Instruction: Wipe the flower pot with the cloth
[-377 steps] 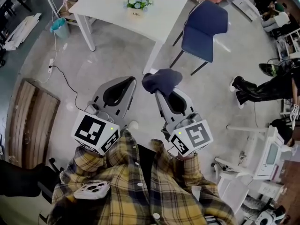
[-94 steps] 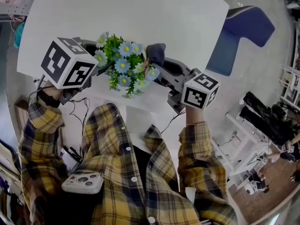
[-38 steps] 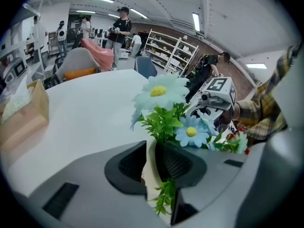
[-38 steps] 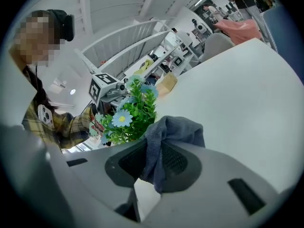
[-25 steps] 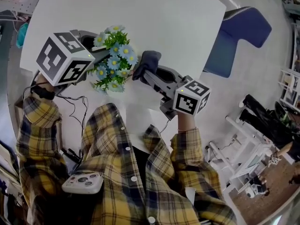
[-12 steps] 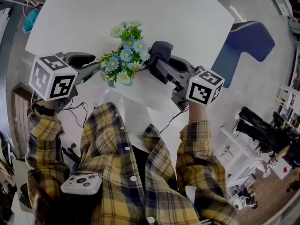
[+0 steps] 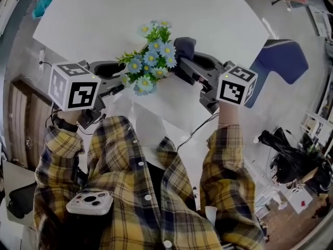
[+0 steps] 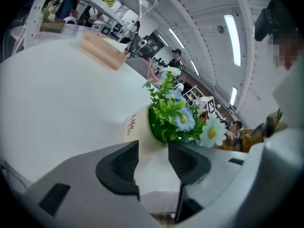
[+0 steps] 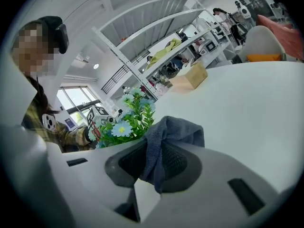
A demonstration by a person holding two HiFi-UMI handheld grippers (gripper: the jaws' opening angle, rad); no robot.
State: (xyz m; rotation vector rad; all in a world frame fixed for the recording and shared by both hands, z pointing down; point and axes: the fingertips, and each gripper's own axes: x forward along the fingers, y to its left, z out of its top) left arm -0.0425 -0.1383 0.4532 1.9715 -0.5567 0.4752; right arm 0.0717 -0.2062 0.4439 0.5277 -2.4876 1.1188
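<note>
The cream flower pot (image 8: 137, 127), printed "Life", stands on the white table (image 7: 104, 14) with blue and white flowers (image 7: 148, 61) that hide it in the head view. My left gripper (image 8: 152, 151) has just been opening; its jaws now stand wide just short of the pot, with nothing between the pads. In the head view the left gripper (image 7: 120, 78) sits at the flowers' left. My right gripper (image 9: 159, 156) is shut on the dark blue cloth (image 9: 173, 132). That gripper (image 7: 182, 61) holds the cloth (image 7: 186, 47) close against the right side of the flowers (image 9: 130, 120).
A wooden box (image 8: 102, 51) lies further back on the table. A blue chair (image 7: 281, 61) stands to the right of the table. The near table edge runs just under the grippers, with a cable (image 7: 190, 134) hanging below it.
A second ago the left gripper held the pot tilted at the table's left. The pot now stands on the table, the left jaws are off it, and the right gripper stays beside it.
</note>
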